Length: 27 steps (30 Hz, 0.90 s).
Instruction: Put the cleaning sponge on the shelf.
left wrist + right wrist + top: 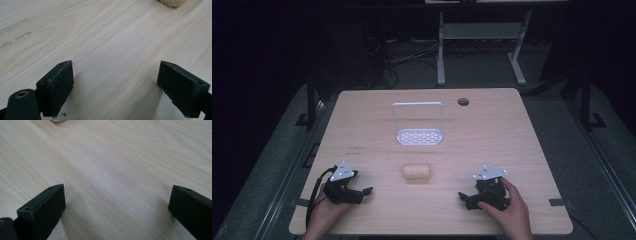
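One bread roll (416, 171) lay on its side near the middle of the wooden table (522, 150), closer to the person's edge than to the far one. It was pale tan, oblong, and touched nothing else. In the left gripper view a sliver of the roll showed at the top edge, well ahead of the jaws; in the right gripper view a corner of it showed at the top left, equally far off.

Beyond the roll, toward the far edge, stood one white rack (419, 136) with a perforated base and a tall upright wire frame; roll and rack were apart, with bare wood between them. One round hole (463, 101) sat in the tabletop near the far right.

Two grippers rested near the person's edge, one on each side of the roll and both well apart from it. The left gripper (362, 192), held in the left hand (324, 212), had its two black jaws spread wide over bare wood with nothing between them. The right gripper (464, 198), held in the right hand (512, 210), likewise had its two jaws standing wide and empty over bare wood.
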Each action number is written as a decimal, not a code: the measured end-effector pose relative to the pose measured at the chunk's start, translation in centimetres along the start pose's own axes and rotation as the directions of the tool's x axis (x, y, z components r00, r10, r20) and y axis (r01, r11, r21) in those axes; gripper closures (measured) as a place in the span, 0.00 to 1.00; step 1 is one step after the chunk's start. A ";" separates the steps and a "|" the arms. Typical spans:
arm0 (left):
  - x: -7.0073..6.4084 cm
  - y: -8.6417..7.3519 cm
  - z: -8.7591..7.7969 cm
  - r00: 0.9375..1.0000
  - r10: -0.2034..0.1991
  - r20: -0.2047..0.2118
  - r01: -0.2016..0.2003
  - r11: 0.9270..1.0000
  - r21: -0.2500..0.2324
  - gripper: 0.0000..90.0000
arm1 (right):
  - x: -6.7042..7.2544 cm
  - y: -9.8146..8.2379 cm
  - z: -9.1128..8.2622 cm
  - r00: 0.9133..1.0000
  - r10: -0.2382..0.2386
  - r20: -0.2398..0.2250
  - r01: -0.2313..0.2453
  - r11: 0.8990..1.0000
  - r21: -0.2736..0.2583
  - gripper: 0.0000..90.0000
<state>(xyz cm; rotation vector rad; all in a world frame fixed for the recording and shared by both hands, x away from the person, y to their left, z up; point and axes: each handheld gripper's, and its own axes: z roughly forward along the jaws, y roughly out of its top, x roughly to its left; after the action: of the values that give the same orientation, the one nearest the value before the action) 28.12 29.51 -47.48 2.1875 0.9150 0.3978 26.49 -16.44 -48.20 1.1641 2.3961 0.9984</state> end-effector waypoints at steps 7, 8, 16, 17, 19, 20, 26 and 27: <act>0.0 0.0 0.0 1.000 0.000 0.002 0.000 1.000 -0.001 0.15 | 0.0 0.0 0.0 1.000 0.000 0.000 0.000 1.000 0.001 0.01; 0.1 0.1 0.0 1.000 -0.003 0.005 0.003 1.000 -0.001 0.15 | 0.0 0.0 0.0 1.000 -0.001 0.000 0.001 1.000 0.001 0.01; -0.1 0.7 -0.1 0.999 0.001 0.040 -0.001 1.000 0.001 0.15 | 0.0 0.0 0.0 1.000 -0.002 0.000 0.002 1.000 0.000 0.01; -0.1 0.9 -0.2 0.999 0.004 0.045 -0.004 1.000 -0.005 0.15 | 0.0 0.0 0.0 1.000 -0.001 0.000 0.001 1.000 0.001 0.01; -0.3 1.1 -0.4 0.998 0.005 0.057 -0.004 1.000 -0.019 0.15 | 0.0 0.0 0.0 1.000 0.000 0.000 0.000 1.000 0.001 0.01; -0.2 1.4 -0.5 0.998 0.011 0.059 -0.010 1.000 -0.015 0.15 | 0.0 0.0 0.0 1.000 0.000 0.000 0.000 1.000 0.001 0.01; -0.2 2.7 -0.9 0.996 0.029 0.083 -0.026 0.999 -0.042 0.15 | 0.0 0.0 0.0 1.000 -0.002 0.000 0.002 1.000 0.001 0.01; -0.2 2.9 -1.0 0.996 0.033 0.087 -0.029 0.999 -0.042 0.15 | 0.0 0.0 0.0 1.000 -0.004 0.001 0.004 1.000 0.000 0.01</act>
<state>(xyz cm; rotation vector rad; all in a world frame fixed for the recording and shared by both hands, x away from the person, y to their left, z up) 28.91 28.45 -44.72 2.1664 0.8194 0.3297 26.52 -16.46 -48.19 1.1588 2.3971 0.9968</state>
